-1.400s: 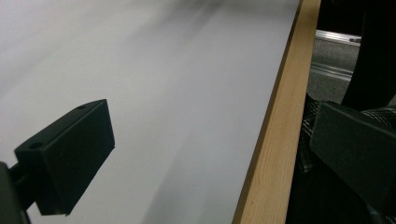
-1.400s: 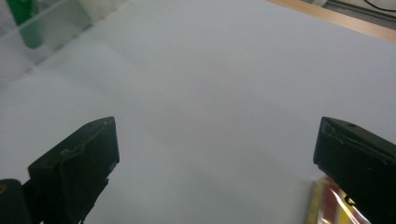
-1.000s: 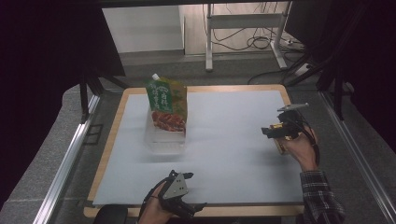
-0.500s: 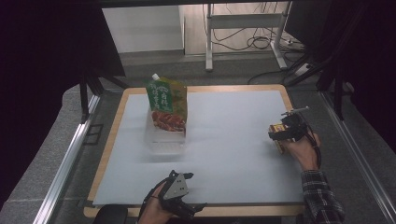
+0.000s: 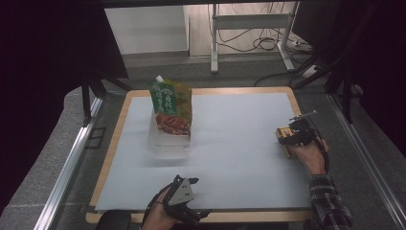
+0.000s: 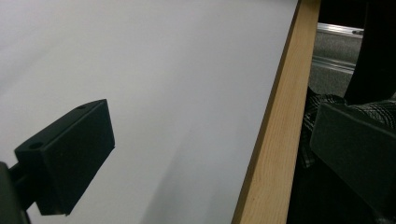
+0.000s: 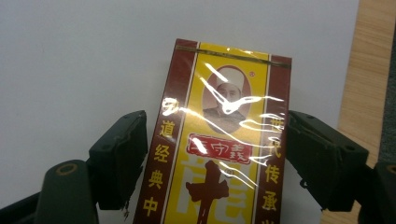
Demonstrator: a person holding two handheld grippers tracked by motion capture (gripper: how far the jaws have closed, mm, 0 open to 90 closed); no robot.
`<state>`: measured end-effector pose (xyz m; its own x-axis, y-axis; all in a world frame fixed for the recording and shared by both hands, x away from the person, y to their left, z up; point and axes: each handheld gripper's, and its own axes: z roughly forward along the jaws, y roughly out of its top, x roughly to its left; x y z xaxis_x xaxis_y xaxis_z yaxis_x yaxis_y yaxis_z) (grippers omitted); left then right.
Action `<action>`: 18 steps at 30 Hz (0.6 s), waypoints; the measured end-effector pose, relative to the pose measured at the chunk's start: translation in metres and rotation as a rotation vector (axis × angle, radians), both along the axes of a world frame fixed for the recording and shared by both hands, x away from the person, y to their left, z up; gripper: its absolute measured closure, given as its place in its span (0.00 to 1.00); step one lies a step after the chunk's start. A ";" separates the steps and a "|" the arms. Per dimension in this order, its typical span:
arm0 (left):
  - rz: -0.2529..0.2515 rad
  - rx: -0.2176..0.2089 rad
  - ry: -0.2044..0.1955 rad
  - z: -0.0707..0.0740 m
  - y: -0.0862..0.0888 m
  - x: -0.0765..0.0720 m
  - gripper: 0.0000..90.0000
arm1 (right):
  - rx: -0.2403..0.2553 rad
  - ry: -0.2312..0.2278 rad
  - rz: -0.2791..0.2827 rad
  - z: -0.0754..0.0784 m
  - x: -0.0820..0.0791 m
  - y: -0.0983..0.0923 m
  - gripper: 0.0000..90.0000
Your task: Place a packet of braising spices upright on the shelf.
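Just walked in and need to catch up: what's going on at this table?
A person works at a white-topped table with a gripper in each hand. The right gripper is down over a yellow and maroon box near the table's right edge; its jaws have just been closing with the box between them, though small gaps remain at both sides. The left gripper waits open at the near edge. A green pouch stands in a clear container farther back.

Wooden tabletop (image 5: 111, 143) covered by a white sheet (image 5: 239, 143). A red-and-yellow box (image 7: 219, 149) lies flat on the sheet between the right hand-held gripper's (image 7: 215, 154) jaws; a clear container (image 5: 168, 143) holding an upright green pouch (image 5: 171, 108) stands well apart, beyond the left hand-held gripper (image 5: 184, 203).
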<state>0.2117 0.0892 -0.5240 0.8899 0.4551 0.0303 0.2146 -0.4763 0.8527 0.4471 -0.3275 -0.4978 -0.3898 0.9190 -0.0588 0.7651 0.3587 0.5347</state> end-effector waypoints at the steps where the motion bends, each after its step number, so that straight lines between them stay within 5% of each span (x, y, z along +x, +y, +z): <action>1: 0.000 0.000 0.000 0.000 0.000 0.000 0.00 | -0.002 0.004 0.002 -0.001 0.000 0.000 0.26; 11: 0.000 0.002 -0.002 0.000 0.000 0.000 0.00 | -0.016 0.041 0.002 -0.001 0.000 0.002 0.35; 18: 0.000 0.000 -0.003 0.000 0.001 0.000 0.00 | -0.008 0.021 0.065 0.012 -0.004 0.011 0.35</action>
